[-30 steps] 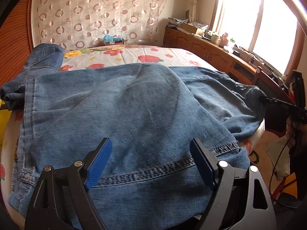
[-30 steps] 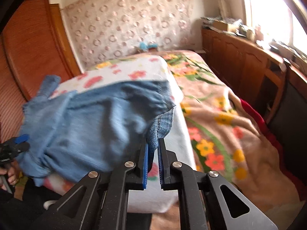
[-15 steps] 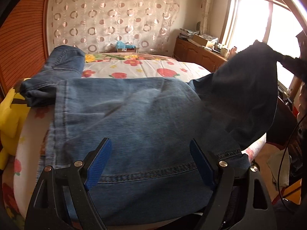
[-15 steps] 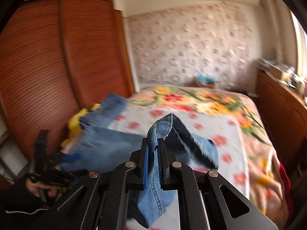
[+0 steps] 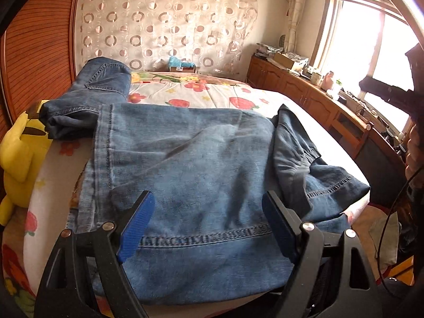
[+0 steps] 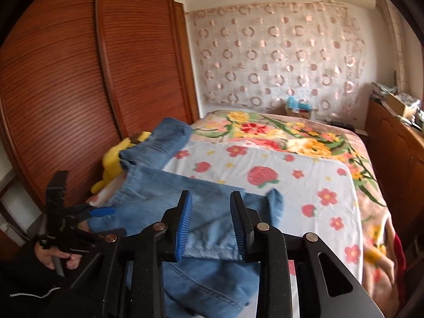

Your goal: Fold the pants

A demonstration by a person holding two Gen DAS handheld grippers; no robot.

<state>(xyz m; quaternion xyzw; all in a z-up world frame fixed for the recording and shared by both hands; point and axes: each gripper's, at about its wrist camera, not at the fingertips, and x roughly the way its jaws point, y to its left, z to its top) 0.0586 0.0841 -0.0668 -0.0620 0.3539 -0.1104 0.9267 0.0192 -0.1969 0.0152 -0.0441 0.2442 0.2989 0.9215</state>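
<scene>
The blue denim pants [image 5: 190,164] lie across the near end of the bed, one leg end folded back onto them at the right [image 5: 304,159]. My left gripper [image 5: 206,228] is open and empty, just above the hem. In the right wrist view the pants [image 6: 206,206] lie below my right gripper [image 6: 210,222], which is open and empty, raised over them. The left gripper also shows in the right wrist view [image 6: 79,217]; the right gripper shows at the far right of the left wrist view [image 5: 384,90].
A second folded pair of jeans [image 5: 90,98] lies at the far left of the bed beside a yellow plush toy [image 5: 18,156]. The flowered bedsheet [image 5: 212,95] stretches behind. A wooden wardrobe [image 6: 79,79] stands left, wooden cabinets [image 5: 304,90] under the window right.
My right gripper carried the leg end up and over onto the pants, then opened and let it go. The leg end now lies on the pants. The left gripper stayed open.
</scene>
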